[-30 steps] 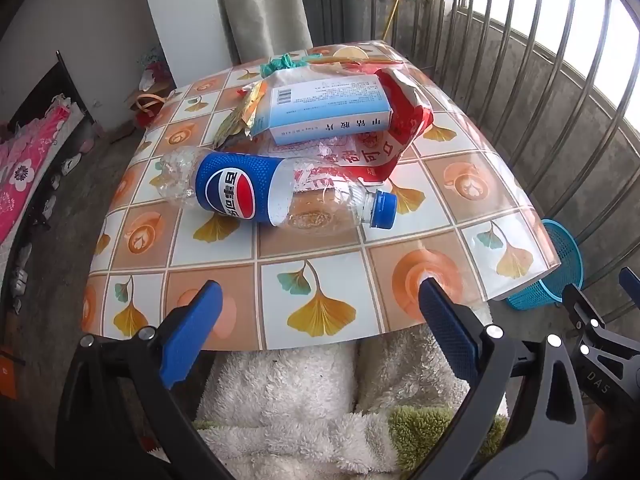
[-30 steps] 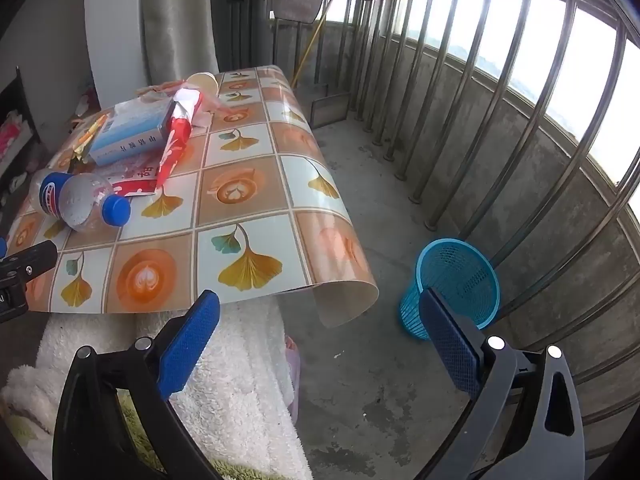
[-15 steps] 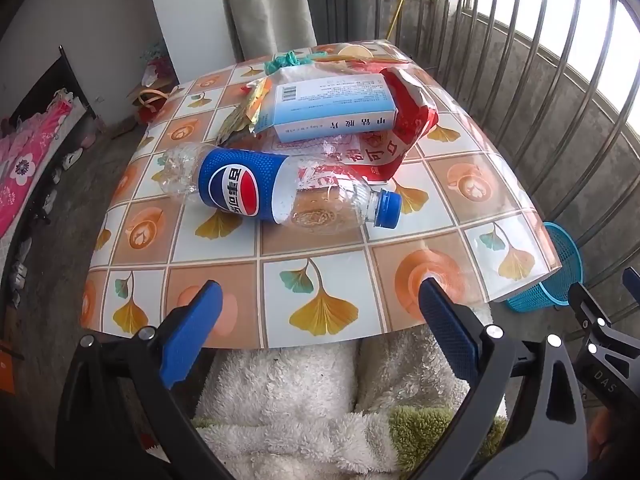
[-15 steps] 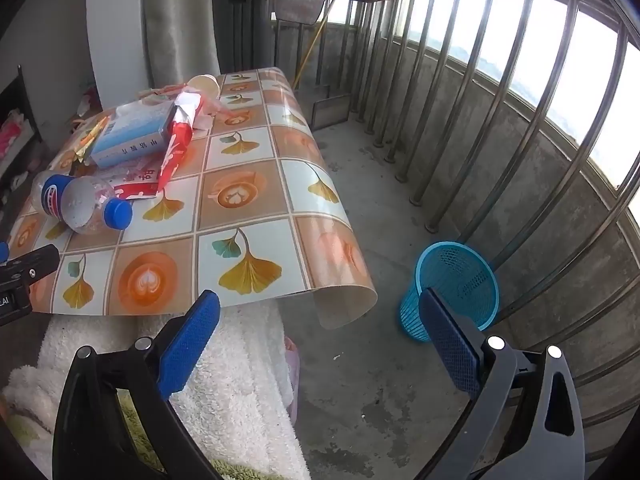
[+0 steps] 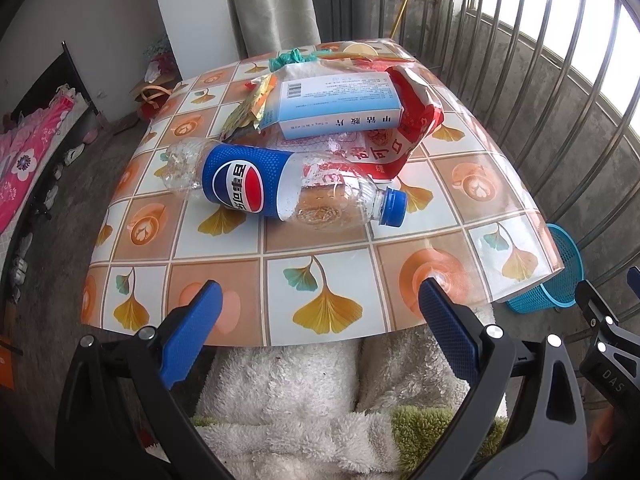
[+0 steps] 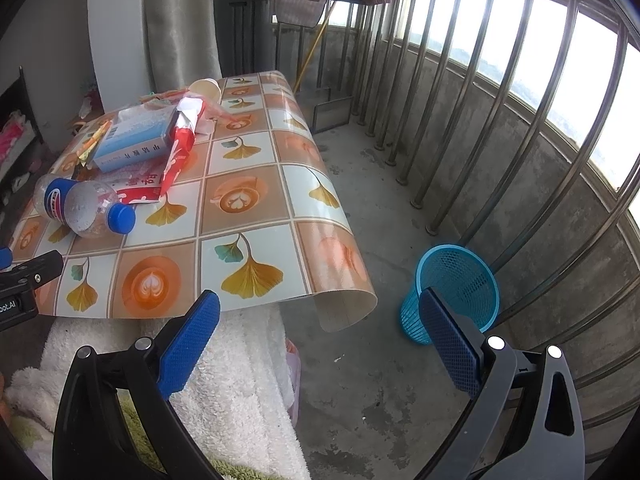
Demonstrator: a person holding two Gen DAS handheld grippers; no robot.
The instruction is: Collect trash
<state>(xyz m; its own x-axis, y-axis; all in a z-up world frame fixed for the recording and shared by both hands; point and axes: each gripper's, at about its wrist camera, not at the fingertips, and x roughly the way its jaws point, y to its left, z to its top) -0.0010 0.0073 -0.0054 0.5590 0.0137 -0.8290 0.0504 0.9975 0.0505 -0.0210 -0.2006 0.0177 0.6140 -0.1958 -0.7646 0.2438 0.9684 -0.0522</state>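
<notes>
An empty Pepsi bottle (image 5: 280, 188) with a blue cap lies on its side on the tiled tablecloth (image 5: 320, 280). Behind it lie a red snack wrapper (image 5: 404, 136), a light blue medicine box (image 5: 340, 106), a yellow wrapper (image 5: 248, 108) and a paper cup (image 5: 360, 49). My left gripper (image 5: 320, 304) is open and empty at the table's near edge, short of the bottle. My right gripper (image 6: 320, 312) is open and empty, off the table's right corner. A blue mesh bin (image 6: 452, 292) stands on the floor by the railing; it also shows in the left wrist view (image 5: 556, 276). The bottle (image 6: 86, 206) shows at the left in the right wrist view.
White and green fluffy blankets (image 5: 304, 396) lie under the table's near edge. A metal railing (image 6: 500, 120) curves along the right. A grey curtain (image 5: 276, 4) and white wall stand behind the table. Pink bedding (image 5: 28, 152) and shoes lie on the floor at left.
My left gripper has moved forward towards the table, so the bottle looks a little nearer. My right gripper has shifted slightly forward and right. Both stay open.
</notes>
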